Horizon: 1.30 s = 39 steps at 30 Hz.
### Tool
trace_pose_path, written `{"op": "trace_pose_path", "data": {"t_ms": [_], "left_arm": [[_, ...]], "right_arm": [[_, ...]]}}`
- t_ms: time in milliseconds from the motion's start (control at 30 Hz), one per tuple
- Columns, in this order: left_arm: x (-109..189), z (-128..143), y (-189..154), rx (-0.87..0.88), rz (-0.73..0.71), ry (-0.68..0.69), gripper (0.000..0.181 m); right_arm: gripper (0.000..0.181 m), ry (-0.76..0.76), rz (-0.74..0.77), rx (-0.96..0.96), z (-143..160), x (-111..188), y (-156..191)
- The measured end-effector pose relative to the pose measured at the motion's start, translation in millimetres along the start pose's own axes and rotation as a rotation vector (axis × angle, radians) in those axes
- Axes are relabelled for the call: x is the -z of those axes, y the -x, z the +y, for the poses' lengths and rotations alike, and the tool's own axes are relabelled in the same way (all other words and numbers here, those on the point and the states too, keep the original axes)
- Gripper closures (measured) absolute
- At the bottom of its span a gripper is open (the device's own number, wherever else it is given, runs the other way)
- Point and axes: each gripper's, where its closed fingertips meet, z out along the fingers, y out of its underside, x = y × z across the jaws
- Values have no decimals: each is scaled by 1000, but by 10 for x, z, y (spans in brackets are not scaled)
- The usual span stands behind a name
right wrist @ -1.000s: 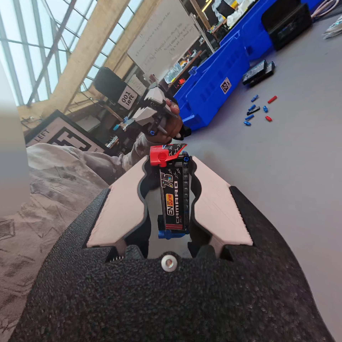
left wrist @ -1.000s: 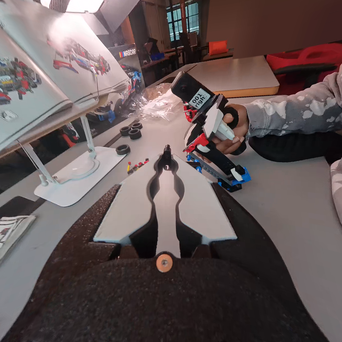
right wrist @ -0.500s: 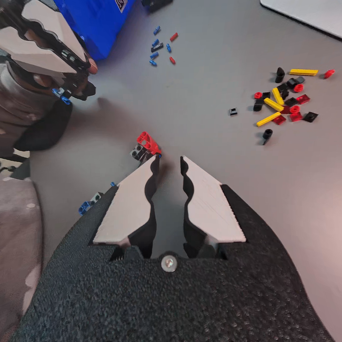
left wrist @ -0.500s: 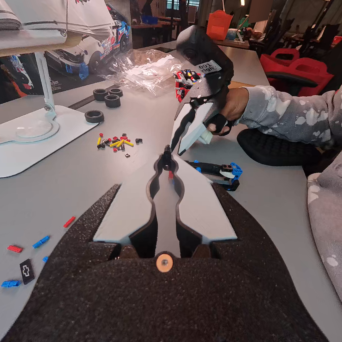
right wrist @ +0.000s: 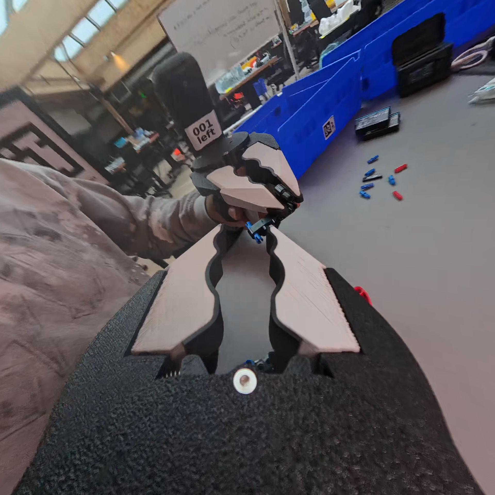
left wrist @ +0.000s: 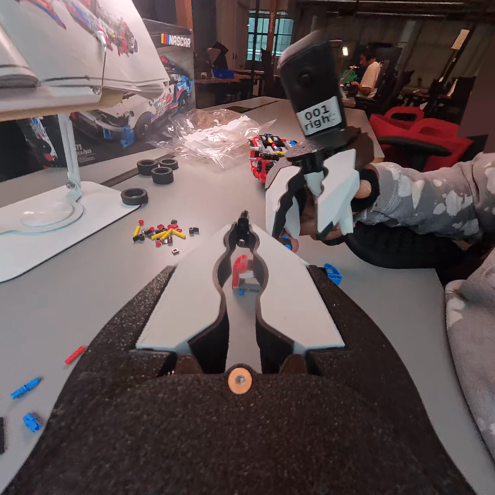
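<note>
My left gripper (left wrist: pixel 243 228) is shut on a small black connector piece (left wrist: pixel 243 223) at its tips. That piece also shows in the right wrist view (right wrist: pixel 263 224) with blue pins on it. A red and black panel assembly (left wrist: pixel 241 273) lies on the grey table under my left fingers; its blue end (left wrist: pixel 333 273) sticks out to the right. My right gripper (right wrist: pixel 245 231) is open and empty, its tips close to the held piece. It also shows in the left wrist view (left wrist: pixel 308 211), just right of my left tips.
A booklet on a white stand (left wrist: pixel 67 171) is at the left. Nearby are black tyres (left wrist: pixel 160 172), a plastic bag (left wrist: pixel 214 131), a part-built red chassis (left wrist: pixel 263 152) and small loose pieces (left wrist: pixel 163 233). Blue bins (right wrist: pixel 321 112) and loose pins (right wrist: pixel 380 182) are opposite. Both grippers' tips are close together, under 4 cm apart.
My right gripper let go of the panel assembly onto the table, opened, then rose and turned toward my left gripper. My left gripper stays shut on the black piece.
</note>
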Motion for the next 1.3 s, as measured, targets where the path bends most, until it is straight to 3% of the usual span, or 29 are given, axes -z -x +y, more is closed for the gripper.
{"op": "trace_pose_path", "data": {"t_ms": [133,267,533,767,1033,1200,1300], "left_arm": [[55,-98,-141,-158,21,-39,175],[51,-120,-307,-252,63,-46,175],[55,-165,-482,-335,104,-76,175],[62,-146,-435,-345,77,-61,173],[97,-203,-377,-60,176,-91,157],[228,-387,-198,152,196,-196,153],[176,-223,-228,275,267,-82,152]], "right_arm": [[152,-52,-107,-174,-51,67,15],[151,-76,-94,-159,-100,149,-40],[165,-38,-329,-355,-9,44,258],[166,-47,-335,-391,7,39,213],[170,-75,-342,-356,-35,53,230],[174,-214,-285,-301,-251,233,73],[174,-276,-227,-201,-357,310,31]]}}
